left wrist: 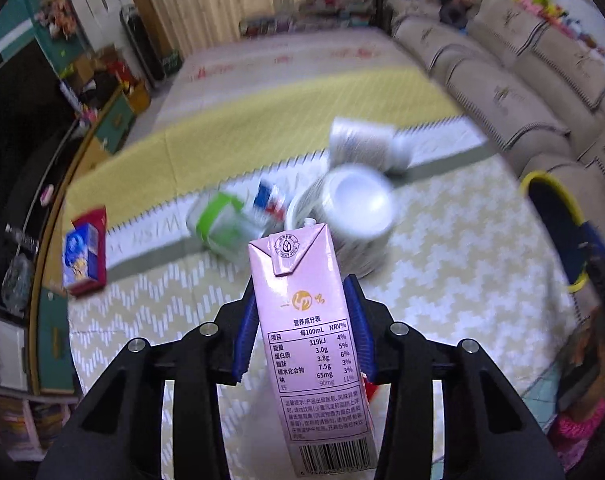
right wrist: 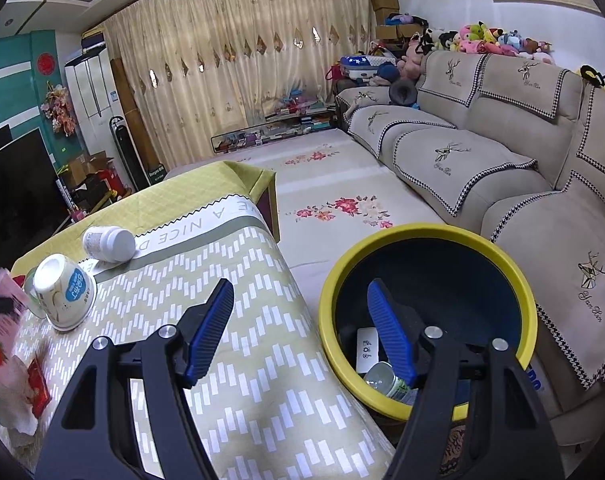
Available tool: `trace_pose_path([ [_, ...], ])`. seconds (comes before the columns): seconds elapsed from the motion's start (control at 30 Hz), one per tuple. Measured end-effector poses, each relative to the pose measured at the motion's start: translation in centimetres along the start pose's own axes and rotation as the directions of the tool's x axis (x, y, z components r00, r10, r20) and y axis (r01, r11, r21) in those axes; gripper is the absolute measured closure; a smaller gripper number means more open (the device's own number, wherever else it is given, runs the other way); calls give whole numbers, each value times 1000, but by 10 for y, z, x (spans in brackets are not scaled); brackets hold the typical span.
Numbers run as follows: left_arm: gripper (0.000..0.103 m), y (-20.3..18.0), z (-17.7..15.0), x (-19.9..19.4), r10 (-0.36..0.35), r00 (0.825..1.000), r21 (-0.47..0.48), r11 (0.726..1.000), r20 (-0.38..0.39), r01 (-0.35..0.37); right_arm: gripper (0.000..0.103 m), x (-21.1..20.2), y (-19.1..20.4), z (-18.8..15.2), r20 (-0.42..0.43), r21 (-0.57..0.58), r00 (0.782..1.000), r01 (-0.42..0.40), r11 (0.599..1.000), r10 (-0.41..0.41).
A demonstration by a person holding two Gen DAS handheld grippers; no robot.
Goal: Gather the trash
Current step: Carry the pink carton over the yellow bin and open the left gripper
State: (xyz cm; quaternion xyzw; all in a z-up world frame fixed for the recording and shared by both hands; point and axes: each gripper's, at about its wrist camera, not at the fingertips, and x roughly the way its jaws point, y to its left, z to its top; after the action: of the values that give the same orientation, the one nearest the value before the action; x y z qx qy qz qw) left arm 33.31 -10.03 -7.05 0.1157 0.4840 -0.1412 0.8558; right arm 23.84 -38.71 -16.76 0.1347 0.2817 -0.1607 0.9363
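Two tongs are in view, one in each hand. At the lower centre of the left wrist view, the left tongs (left wrist: 302, 332) pinch a pink milk carton (left wrist: 308, 344) between the blue pads; the carton stands upright, with its nutrition label facing the camera. Above it in the frame, on the surface (left wrist: 442, 248) with its patterned cloth, lie an overturned white cup (left wrist: 358, 204), a white bottle (left wrist: 366, 144) on its side, a green and white pack (left wrist: 222, 224), and, at the left edge, a blue and red box (left wrist: 84, 252); this part is blurred.

In the right wrist view, the right tongs (right wrist: 302, 328) are spread wide and hold nothing. Their right finger is over the yellow-rimmed bin (right wrist: 518, 292), which stands just beside the surface, at the lower right of the frame. Inside the bin lie a white card (right wrist: 367, 350) and a small bottle (right wrist: 386, 380).
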Motion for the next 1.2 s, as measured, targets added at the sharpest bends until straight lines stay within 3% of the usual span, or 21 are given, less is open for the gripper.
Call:
trace_pose_path([
  [0.17,61,-25,5,-49,-52,991,29,998,122,48,37,-18,-8,-3,69,11,997,-32,999,31],
  [0.3,61,-63,6,-66,-125,982,116,987,144,108,37,-45,-27,-12,77,46,995,-72,996,68],
  [0.43,61,-115,13,-71,-211,967,213,961,143,179,37,-81,-56,-17,121,34,993,-16,999,12],
  [0.6,61,-191,25,-69,-331,932,298,914,150,277,37,-121,-105,-24,171,81,981,75,994,-88],
  [0.67,61,-228,31,-61,-365,920,335,892,145,302,37,-131,-122,-26,178,100,976,111,989,-128],
  [0.9,61,-342,47,-17,-416,905,424,838,92,343,37,-148,-170,-37,165,170,961,195,966,-223],
  [1.03,61,-386,57,19,-429,902,428,826,57,366,37,-143,-175,-40,148,179,961,206,962,-233],
  [1.2,61,-418,65,59,-422,906,403,835,37,373,37,-138,-175,-40,137,177,962,209,962,-234],
])
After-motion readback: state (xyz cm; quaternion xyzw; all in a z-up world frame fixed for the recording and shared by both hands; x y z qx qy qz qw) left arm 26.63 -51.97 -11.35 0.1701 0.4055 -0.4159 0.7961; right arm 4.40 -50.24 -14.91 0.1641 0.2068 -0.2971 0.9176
